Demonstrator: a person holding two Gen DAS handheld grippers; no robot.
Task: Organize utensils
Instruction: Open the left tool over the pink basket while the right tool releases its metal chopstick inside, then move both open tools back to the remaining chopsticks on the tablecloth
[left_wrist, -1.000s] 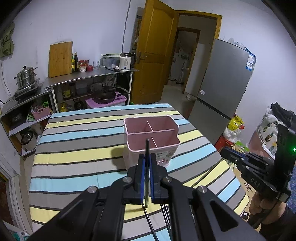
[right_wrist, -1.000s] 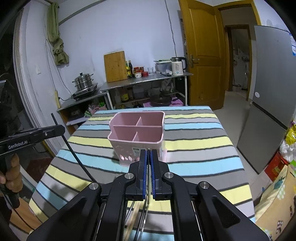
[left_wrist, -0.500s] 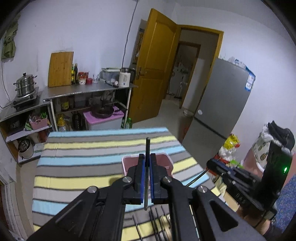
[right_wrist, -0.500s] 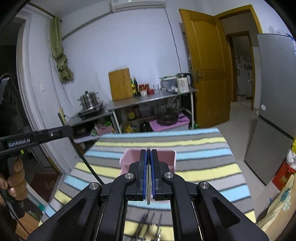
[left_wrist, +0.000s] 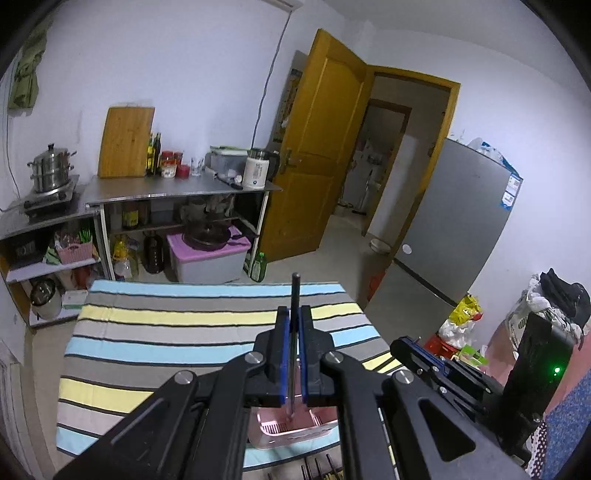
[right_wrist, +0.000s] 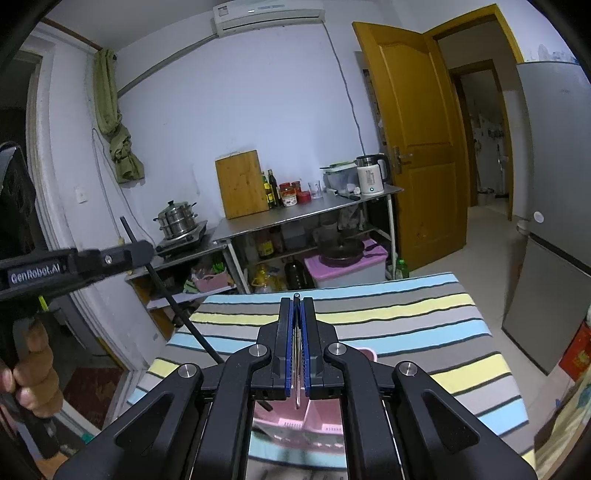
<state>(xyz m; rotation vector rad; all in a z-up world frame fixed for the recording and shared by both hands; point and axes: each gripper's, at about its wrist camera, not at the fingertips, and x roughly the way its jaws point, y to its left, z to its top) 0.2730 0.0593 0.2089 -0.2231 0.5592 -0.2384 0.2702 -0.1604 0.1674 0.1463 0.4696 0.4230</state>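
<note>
We find the left gripper (left_wrist: 294, 354) clamped on a black chopstick (left_wrist: 294, 295), the right gripper (right_wrist: 296, 354) on a thin metal utensil (right_wrist: 297, 384). We judge both light, stiff and slippery; grip mid-shaft over the pink caddy (right_wrist: 321, 417).

My left wrist view looks forward along its hand-held gripper (left_wrist: 294, 354), angled down over the striped tabletop (left_wrist: 155, 332) toward the steel shelf (left_wrist: 177, 190) and yellow door (left_wrist: 317, 147). My right wrist view faces the same wall from further right, its own hand-held gripper (right_wrist: 296, 347) at lower centre. Both share the tabletop, shelf, door, fridge (left_wrist: 458, 221) and the pink holder (right_wrist: 317, 417), close beneath each lens.
</note>
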